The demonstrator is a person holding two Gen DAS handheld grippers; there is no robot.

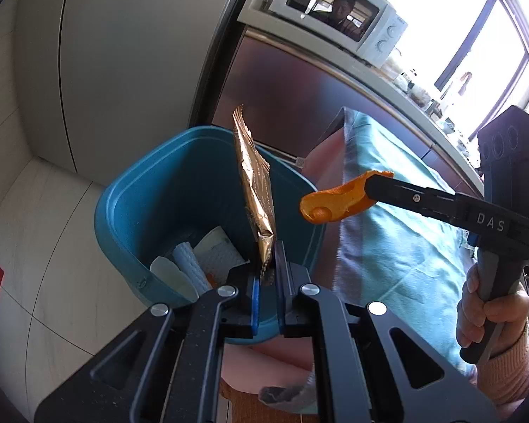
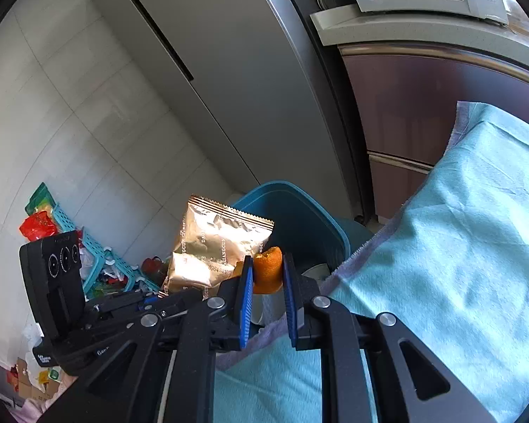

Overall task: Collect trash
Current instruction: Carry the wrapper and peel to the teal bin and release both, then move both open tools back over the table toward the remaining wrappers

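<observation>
My left gripper (image 1: 267,268) is shut on a gold foil snack wrapper (image 1: 255,190) and holds it upright over the blue trash bin (image 1: 130,211). The wrapper also shows in the right wrist view (image 2: 211,246). My right gripper (image 2: 267,275) is shut on a piece of orange peel (image 2: 268,273) beside the bin (image 2: 299,218). In the left wrist view the peel (image 1: 338,199) hangs at the bin's right rim, held by the right gripper (image 1: 374,188). The bin holds white foam netting and paper scraps (image 1: 208,261).
A table with a light blue cloth (image 1: 398,232) stands right of the bin; it also shows in the right wrist view (image 2: 458,246). A grey fridge (image 2: 229,70) stands behind. A teal plastic basket and coloured clutter (image 2: 88,257) lie on the tiled floor at left. A microwave (image 1: 338,14) sits on the counter.
</observation>
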